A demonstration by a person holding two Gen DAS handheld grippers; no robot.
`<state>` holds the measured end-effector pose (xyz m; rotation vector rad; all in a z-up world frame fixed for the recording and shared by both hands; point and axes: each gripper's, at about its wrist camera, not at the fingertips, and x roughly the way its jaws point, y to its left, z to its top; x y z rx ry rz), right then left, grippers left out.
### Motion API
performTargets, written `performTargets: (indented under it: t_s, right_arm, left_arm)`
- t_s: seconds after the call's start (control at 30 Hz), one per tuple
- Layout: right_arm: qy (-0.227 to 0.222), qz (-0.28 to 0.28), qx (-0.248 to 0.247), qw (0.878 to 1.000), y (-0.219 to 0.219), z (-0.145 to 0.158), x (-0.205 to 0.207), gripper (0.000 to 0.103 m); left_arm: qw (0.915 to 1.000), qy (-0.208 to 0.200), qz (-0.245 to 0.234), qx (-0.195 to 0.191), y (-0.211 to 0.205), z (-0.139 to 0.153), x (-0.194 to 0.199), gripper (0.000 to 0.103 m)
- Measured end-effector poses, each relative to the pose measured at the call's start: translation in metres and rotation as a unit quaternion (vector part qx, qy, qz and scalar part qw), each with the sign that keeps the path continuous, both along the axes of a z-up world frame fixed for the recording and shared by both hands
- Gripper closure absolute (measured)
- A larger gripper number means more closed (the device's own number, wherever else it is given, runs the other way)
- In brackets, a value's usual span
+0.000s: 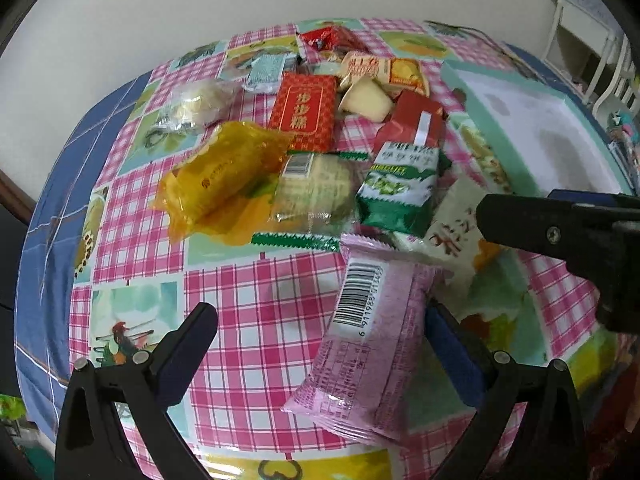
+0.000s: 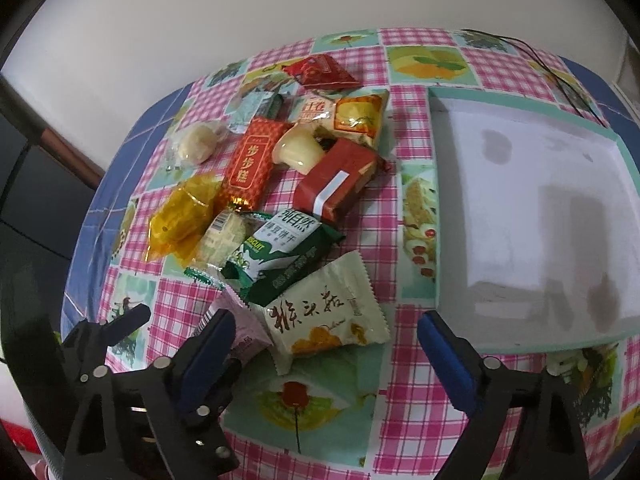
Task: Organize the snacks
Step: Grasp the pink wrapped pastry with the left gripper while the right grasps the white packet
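Half pink pkt (image 2: pixel 244 336) hidden behind right gripper (image 2: pixel 326 334), box (image 2: pixel 438 240) cut off

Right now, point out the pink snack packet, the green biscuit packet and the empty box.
Pink packet (image 1: pixel 372 344): left wrist view, middle of its back, below the barcode.
Green packet (image 2: pixel 276 256): right wrist view, centre of its printed front.
Box (image 2: pixel 520 208): right wrist view, bare white floor inside.

You have about a dozen wrapped snacks heaped on one checked tablecloth (image 2: pixel 404 184): three red packets, one orange packet (image 1: pixel 224 176), two green-trimmed packets, one pink packet (image 1: pixel 372 344), one cream packet (image 2: pixel 328 312), plus several smaller pale ones. One box (image 2: pixel 532 216) sits beside them. Two grippers show.
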<state>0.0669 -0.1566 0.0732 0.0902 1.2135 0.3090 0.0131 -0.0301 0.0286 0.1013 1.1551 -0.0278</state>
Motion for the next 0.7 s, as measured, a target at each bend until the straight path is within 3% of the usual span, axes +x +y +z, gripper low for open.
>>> performTargets:
  t_s: [0.4, 0.7]
  right_arm:
    - [0.014, 0.028, -0.023, 0.999, 0.016, -0.015, 0.009, 0.018]
    - [0.023, 0.068, -0.07, 0.995, 0.038, -0.034, 0.012, 0.018]
  left_arm:
    - [0.9968, -0.004, 0.071, -0.037, 0.048, -0.006, 0.005, 0.001]
    - [0.9948, 0.004, 0.092, -0.044, 0.063, -0.011, 0.008, 0.023]
